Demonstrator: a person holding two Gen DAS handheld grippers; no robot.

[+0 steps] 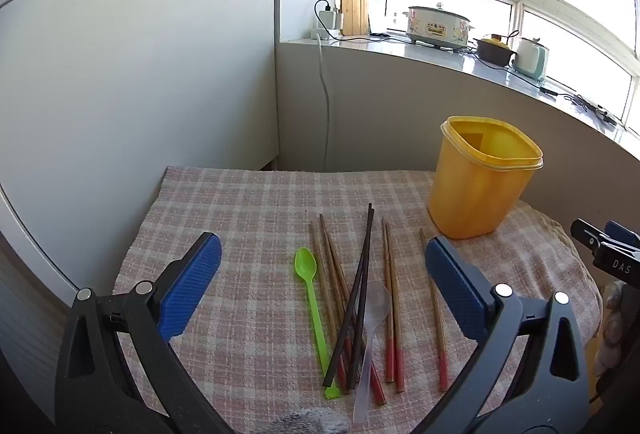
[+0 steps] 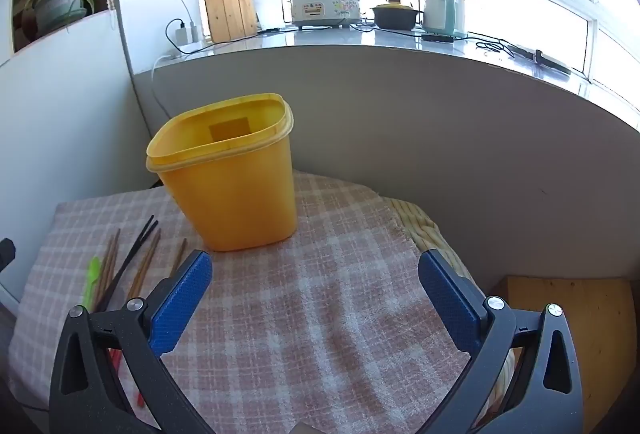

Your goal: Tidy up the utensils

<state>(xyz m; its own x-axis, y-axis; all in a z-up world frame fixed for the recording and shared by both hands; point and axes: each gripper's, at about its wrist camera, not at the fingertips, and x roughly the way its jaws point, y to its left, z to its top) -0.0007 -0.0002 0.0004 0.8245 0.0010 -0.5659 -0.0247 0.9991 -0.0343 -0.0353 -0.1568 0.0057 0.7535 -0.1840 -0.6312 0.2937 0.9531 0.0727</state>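
Observation:
Several wooden chopsticks (image 1: 390, 298) with red ends, a black pair (image 1: 358, 290), a green plastic spoon (image 1: 310, 290) and a clear plastic spoon (image 1: 374, 318) lie side by side on the checked cloth (image 1: 248, 218). My left gripper (image 1: 323, 258) hovers over them, open and empty. An empty yellow tub (image 1: 480, 178) stands upright at the cloth's back right. My right gripper (image 2: 315, 270) is open and empty just in front of the yellow tub (image 2: 228, 178); the chopsticks (image 2: 146, 266) and green spoon (image 2: 92, 280) lie to its left. The right gripper's tip (image 1: 608, 246) shows at the left wrist view's right edge.
A white cabinet (image 1: 132, 74) stands left of the cloth-covered surface. Behind runs a grey windowsill ledge (image 2: 360, 46) with cookers, a kettle, cables and a wooden board. A wooden box (image 2: 576, 322) sits low on the right. A striped fabric edge (image 2: 424, 230) sticks out under the cloth.

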